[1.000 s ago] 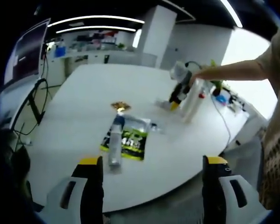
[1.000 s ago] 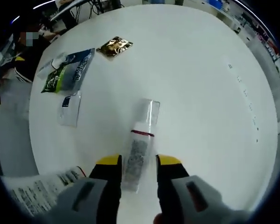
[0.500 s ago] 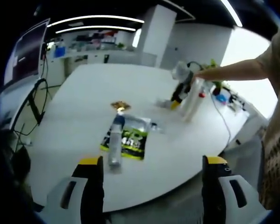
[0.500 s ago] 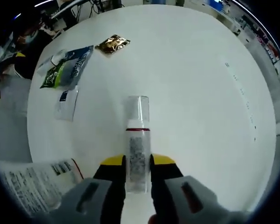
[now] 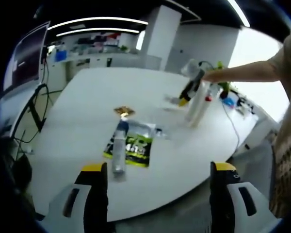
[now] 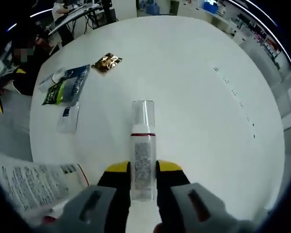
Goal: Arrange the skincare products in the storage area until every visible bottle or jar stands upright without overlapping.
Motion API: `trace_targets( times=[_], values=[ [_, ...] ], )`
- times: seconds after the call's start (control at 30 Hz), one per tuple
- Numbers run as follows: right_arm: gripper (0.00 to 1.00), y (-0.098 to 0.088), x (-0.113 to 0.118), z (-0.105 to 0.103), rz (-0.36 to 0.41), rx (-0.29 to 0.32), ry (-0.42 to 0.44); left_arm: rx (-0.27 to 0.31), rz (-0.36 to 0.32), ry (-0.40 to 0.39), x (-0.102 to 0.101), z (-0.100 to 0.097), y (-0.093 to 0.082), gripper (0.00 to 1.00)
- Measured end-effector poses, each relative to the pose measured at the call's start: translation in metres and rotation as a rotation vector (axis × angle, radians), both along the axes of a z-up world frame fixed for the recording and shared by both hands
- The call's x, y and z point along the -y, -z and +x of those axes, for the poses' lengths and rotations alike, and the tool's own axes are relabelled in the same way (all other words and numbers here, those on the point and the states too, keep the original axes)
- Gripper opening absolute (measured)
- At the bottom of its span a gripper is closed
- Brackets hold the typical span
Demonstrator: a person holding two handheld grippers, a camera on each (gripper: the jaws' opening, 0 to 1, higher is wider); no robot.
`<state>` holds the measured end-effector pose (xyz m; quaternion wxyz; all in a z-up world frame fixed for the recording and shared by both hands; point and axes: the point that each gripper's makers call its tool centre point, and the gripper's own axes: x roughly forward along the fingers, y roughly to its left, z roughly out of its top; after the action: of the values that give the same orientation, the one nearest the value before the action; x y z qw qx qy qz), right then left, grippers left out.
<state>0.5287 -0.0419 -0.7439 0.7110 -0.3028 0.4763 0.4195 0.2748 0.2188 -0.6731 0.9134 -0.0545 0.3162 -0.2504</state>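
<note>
Right gripper (image 6: pixel 143 171) pinches slim clear-capped bottle (image 6: pixel 142 145) above round white table (image 6: pixel 194 97); we lower base flat before easing grip. Left gripper (image 5: pixel 157 170) spread, idle.

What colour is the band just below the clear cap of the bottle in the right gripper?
Red, a thin ring on the bottle under its clear cap; clearest in the right gripper view.

1. The bottle (image 6: pixel 143 162) carries a printed label, too fine to read.
2. The green sachet (image 5: pixel 136 148) shows pale lettering, possibly a brand, blurred.
3. The box (image 6: pixel 31 187) carries illegible print lines.
</note>
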Motion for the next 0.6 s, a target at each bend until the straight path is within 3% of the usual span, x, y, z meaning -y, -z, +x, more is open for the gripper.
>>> trace_targets(
  times=[0.2, 0.43, 0.6],
  values=[
    [0.19, -0.016, 0.016, 0.001, 0.022, 0.042, 0.052, 0.008, -0.004, 0.012, 0.002, -0.001, -0.002, 0.84],
    [0.19, -0.04, 0.038, 0.002, 0.097, 0.102, 0.173, 0.018, -0.015, 0.019, 0.004, -0.002, -0.004, 0.84],
    [0.19, -0.072, 0.065, 0.0, 0.212, 0.16, 0.288, 0.024, -0.018, 0.032, 0.006, -0.003, -0.006, 0.84]
  ],
)
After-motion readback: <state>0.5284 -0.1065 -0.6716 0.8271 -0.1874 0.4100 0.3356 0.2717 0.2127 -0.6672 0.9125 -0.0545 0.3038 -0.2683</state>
